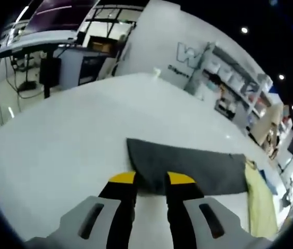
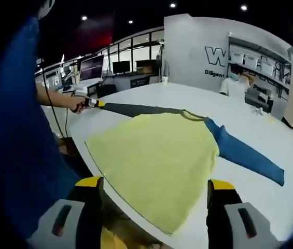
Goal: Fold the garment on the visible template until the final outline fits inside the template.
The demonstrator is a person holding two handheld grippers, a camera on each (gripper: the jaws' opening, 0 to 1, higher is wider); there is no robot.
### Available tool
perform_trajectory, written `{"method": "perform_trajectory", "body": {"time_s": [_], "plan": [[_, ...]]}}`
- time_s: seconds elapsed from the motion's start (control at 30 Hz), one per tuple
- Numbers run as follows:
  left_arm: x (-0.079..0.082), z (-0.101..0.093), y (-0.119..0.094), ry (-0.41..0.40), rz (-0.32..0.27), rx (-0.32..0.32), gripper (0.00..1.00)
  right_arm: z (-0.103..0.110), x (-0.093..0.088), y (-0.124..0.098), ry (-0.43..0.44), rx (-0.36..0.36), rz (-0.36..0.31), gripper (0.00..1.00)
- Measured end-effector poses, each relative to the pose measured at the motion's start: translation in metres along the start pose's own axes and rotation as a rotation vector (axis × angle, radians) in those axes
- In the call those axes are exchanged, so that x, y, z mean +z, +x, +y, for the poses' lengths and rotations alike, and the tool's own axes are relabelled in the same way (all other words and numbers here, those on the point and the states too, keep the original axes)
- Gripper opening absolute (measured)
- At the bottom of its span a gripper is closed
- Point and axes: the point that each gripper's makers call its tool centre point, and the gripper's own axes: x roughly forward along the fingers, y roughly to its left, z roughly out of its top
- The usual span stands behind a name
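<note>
yellow garment [image 2: 156, 161], gray and blue sleeves, spread flat

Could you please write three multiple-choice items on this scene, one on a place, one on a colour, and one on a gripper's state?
1. Where does the garment lie?
A. on the white table
B. on the floor
C. on a chair

2. What colour is the sleeve at the left gripper?
A. red
B. dark grey
C. white

3. How does the right gripper stand?
A. shut on the blue sleeve
B. shut on nothing
C. open

Answers: 1 A, it is spread over the tabletop. 2 B, dark grey cloth sits between the yellow tips. 3 C, its jaws stand wide apart.
</note>
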Motion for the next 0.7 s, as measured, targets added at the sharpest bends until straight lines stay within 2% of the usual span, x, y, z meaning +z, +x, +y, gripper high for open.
{"method": "perform_trajectory", "body": {"time_s": [0.2,0.4,0.47,0.7], "plan": [[0.000,0.004,0.001,0.021,0.010,0.024,0.11,-0.009,0.001,-0.003,0.038,-0.009,-0.011,0.79],[0.000,0.006,0.003,0.042,0.017,0.029,0.07,-0.013,0.000,-0.005,0.071,-0.021,-0.022,0.79],[0.001,0.004,0.003,0.068,0.014,0.023,0.03,-0.012,-0.002,-0.005,0.082,-0.017,-0.019,0.78],[0.011,-0.011,-0.002,0.115,0.001,-0.007,0.03,-0.010,-0.007,-0.003,0.093,0.001,-0.010,0.76]]}}
